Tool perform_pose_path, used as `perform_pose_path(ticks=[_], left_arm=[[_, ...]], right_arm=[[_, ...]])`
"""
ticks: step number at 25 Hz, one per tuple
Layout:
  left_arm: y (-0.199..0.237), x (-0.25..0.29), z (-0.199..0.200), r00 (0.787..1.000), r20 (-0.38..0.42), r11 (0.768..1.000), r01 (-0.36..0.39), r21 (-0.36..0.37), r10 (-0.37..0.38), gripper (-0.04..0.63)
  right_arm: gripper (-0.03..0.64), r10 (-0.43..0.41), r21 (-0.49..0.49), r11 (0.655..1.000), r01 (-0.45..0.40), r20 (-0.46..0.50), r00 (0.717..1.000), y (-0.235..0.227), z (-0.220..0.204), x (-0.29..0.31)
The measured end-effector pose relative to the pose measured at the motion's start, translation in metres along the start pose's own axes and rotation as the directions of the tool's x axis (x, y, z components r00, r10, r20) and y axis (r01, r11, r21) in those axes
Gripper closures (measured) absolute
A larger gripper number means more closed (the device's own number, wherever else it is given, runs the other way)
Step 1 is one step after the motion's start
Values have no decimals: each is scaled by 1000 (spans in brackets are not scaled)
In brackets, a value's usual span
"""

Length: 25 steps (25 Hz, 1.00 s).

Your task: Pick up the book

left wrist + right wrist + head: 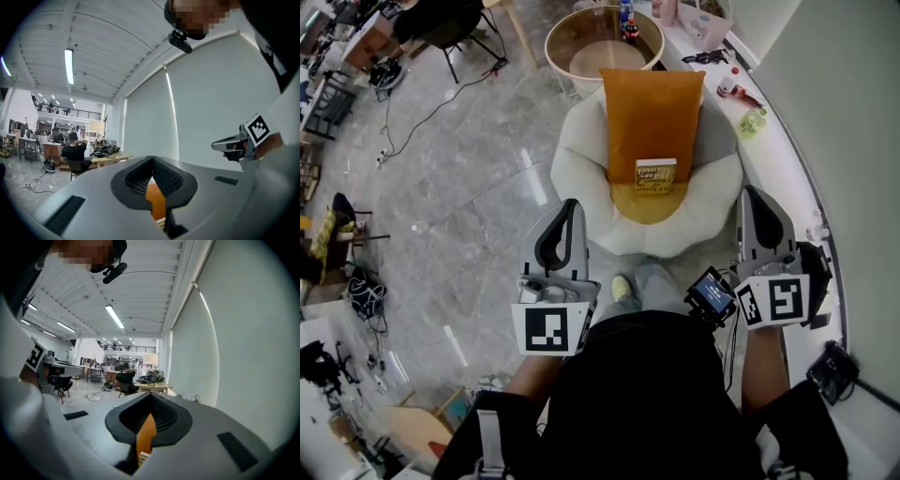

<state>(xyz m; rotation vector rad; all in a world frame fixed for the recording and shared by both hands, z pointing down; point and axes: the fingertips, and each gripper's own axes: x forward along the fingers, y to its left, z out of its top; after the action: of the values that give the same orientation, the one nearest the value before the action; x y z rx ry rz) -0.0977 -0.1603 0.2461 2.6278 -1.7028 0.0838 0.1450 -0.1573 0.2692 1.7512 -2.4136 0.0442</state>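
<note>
The book [655,176], small with a yellow-and-white cover, stands upright on the seat of a white, petal-shaped chair [581,178], its back leaning against an orange cushion [652,112] propped on the chair's backrest. An orange seat pad [649,204] shows just below the book. The left tool [570,208] and the right tool [757,202] are held level on either side of the chair's near edge, both well apart from the book. Each tool's jaws are pressed together at the tips with nothing between them. In both gripper views a strip of the cushion and a corner of the book appear beneath the closed tips. Grey marble floor [469,187] surrounds the chair.
</note>
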Motion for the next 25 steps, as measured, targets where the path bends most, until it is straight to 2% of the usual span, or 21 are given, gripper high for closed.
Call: perform_pose_path(ticks=[12,25], left_arm=[[-1,63,0,999,-17,999,-36,2,36,585],[5,111,-1,992,-54,993,-110,44,113,584]], right_arm=[[603,53,-5,999,-53,-10,999,-42,0,57],[604,132,-9,991,-132,-24,991,-77,-8,118]])
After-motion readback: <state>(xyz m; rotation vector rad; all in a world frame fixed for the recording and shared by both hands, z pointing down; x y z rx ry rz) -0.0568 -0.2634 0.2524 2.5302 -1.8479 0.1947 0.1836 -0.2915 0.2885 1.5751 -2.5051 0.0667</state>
